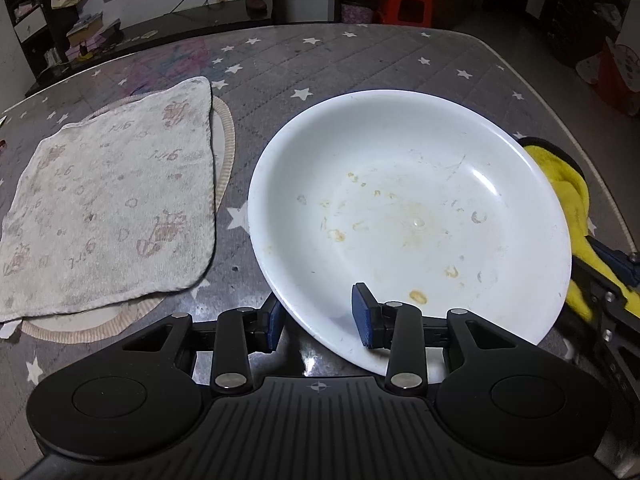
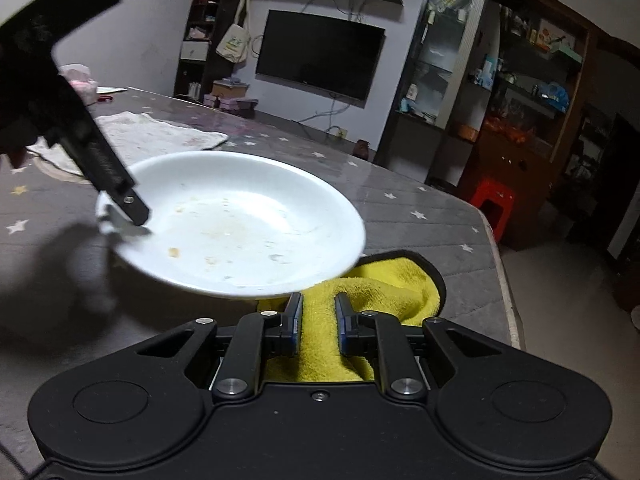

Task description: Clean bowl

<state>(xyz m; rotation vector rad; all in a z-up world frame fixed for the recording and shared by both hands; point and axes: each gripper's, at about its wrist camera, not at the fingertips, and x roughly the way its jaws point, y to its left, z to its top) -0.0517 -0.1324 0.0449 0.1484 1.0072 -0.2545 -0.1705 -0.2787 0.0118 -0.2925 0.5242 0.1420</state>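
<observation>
A shallow white bowl (image 1: pixel 408 208) with yellowish food stains is held tilted above the table. My left gripper (image 1: pixel 320 316) is shut on its near rim, one blue pad inside the bowl and the other beneath it. In the right wrist view the same bowl (image 2: pixel 240 216) hangs from the left gripper (image 2: pixel 128 200) at its left rim. My right gripper (image 2: pixel 318 320) is shut on a yellow cloth (image 2: pixel 384 284), just below the bowl's near-right edge. The yellow cloth (image 1: pixel 572 200) and the right gripper (image 1: pixel 612 272) also show past the bowl's right side.
A white printed towel (image 1: pixel 108 216) lies on a round mat (image 1: pixel 226 140) at the left of the star-patterned grey table cover (image 1: pixel 360 64). The table's right edge (image 2: pixel 496 248) is close by. A red stool (image 2: pixel 492 200) stands on the floor beyond it.
</observation>
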